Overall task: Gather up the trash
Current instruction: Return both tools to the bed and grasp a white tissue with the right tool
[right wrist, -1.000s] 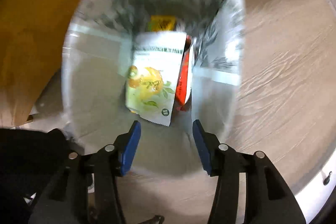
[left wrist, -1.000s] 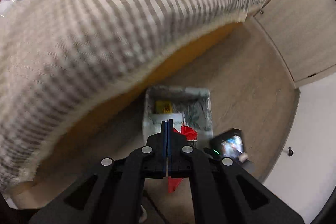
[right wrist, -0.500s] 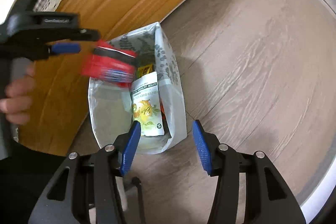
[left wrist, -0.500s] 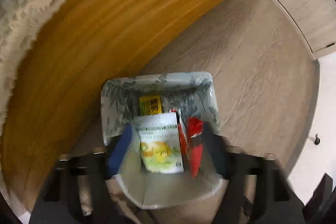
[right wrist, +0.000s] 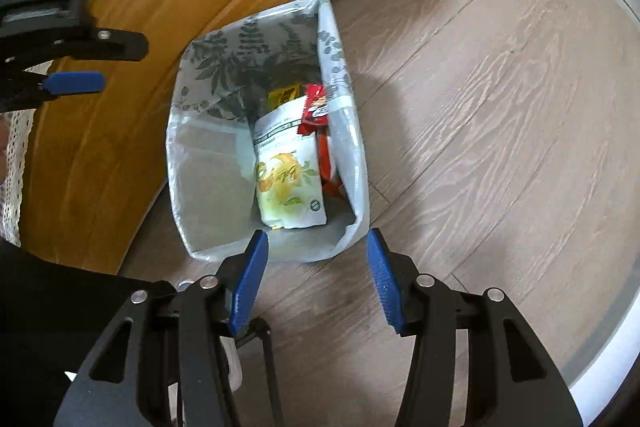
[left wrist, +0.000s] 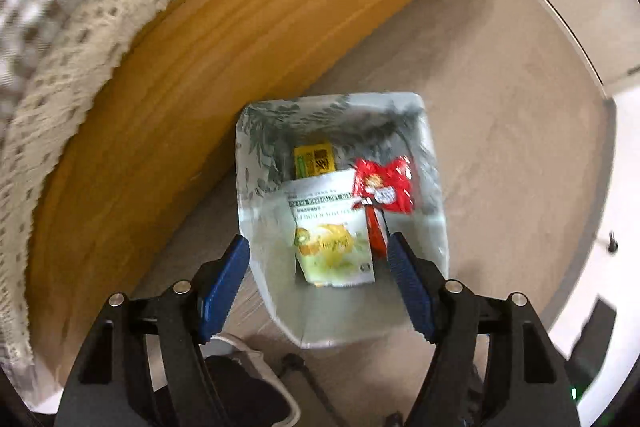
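Note:
A leaf-print paper bag [left wrist: 240, 163] [right wrist: 176, 147] stands open on the floor beside a wooden table side. Inside it lie a white and green fruit pouch [left wrist: 332, 231] [right wrist: 288, 175], a yellow packet [left wrist: 314, 161] [right wrist: 284, 95] and a red wrapper [left wrist: 384, 185] [right wrist: 314, 105] resting on top at the bag's right wall. My left gripper [left wrist: 318, 279] hangs over the bag mouth, open, with nothing between its pads; in the right wrist view it [right wrist: 120, 65] shows at the upper left. My right gripper [right wrist: 316, 281] is open and empty just in front of the bag's near rim.
The wooden table side [left wrist: 168, 99] runs along the bag's left, with a checked, lace-edged cloth [left wrist: 60, 39] hanging over it. Wood-look floor [right wrist: 500, 107] spreads to the right up to a white skirting. A white cable [left wrist: 240, 343] and dark shapes lie near my left gripper.
My left gripper was shut on the red wrapper, came down over the bag and opened; the wrapper now lies in the bag. My right gripper drew back and up from the bag.

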Tool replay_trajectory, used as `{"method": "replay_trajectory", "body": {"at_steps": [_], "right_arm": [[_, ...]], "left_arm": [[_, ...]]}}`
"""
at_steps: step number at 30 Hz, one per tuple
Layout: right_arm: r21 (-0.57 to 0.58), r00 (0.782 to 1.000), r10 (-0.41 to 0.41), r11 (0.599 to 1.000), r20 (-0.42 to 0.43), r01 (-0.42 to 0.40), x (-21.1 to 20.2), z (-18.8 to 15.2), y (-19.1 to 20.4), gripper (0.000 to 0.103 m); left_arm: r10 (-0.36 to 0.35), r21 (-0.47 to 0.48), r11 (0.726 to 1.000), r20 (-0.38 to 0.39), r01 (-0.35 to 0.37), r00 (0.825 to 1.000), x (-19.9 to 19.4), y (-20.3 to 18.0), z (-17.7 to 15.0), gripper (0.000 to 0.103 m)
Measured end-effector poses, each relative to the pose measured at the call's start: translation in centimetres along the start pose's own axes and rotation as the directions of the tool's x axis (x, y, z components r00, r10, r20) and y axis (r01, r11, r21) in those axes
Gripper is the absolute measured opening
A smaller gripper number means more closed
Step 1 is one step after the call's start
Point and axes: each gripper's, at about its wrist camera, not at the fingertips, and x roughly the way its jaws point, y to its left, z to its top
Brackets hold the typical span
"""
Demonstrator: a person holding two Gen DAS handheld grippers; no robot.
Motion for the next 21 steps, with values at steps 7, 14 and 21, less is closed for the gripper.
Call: {"method": "replay_trajectory", "body": {"at_steps": [7, 14, 21], "right_arm": [[-0.032, 0.996, -0.088, 0.996, 0.019, 0.089, -2.4, 0.3, 2.1, 0.050], [-0.090, 0.968, -0.201, 0.972, 0.150, 0.216, -9.9, 1.2, 4.9, 0.060], [-0.137, 0.914, -0.220, 0.950, 0.341, 0.280, -17.5, 3.2, 10.6, 0.067]], "left_arm": [[-0.061, -0.011, 0.998, -0.019, 0.061, 0.998, -2.8, 0.7, -3.1, 0.072], [-0.121, -0.042, 0.990, 0.229, 0.134, 0.966, -12.3, 3.1, -3.9, 0.072], [-0.193, -0.009, 0.974, 0.488, 0.226, 0.851, -24.0, 9.6, -7.6, 0.073]]}}
